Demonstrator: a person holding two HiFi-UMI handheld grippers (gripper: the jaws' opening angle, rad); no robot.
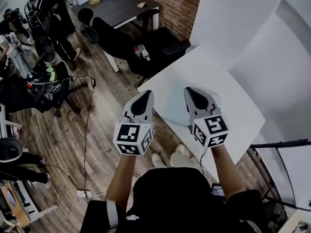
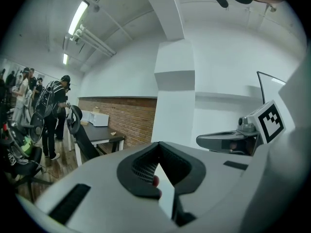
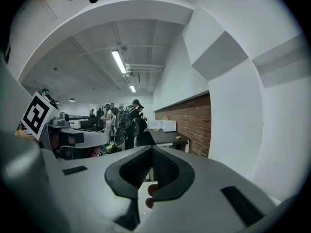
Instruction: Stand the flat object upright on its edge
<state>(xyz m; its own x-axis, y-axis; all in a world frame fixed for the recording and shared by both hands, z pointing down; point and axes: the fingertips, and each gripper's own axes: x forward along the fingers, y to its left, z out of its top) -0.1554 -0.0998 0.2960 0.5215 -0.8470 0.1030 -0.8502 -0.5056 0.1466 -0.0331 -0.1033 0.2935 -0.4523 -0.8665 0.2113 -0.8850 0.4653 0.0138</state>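
I see no flat object on the white table (image 1: pixel 233 101) in any view. In the head view my left gripper (image 1: pixel 146 95) hangs over the table's near left edge and my right gripper (image 1: pixel 191 91) over the tabletop, side by side and pointing forward. Both are shut, jaws meeting at a point with nothing held. In the left gripper view the left gripper (image 2: pixel 158 147) faces a white column, with the right gripper (image 2: pixel 226 141) beside it. In the right gripper view the right gripper (image 3: pixel 151 150) faces the room. A small red spot (image 3: pixel 151 189) shows below the pads; I cannot tell what it is.
A dark desk (image 1: pixel 121 8) with white boxes stands by the brick wall (image 1: pixel 170 1). Black office chairs (image 1: pixel 121 45) crowd the table's far left corner. People (image 1: pixel 46 11) stand at the far left on the wooden floor (image 1: pixel 92 130), where cables run. White walls close in on the right.
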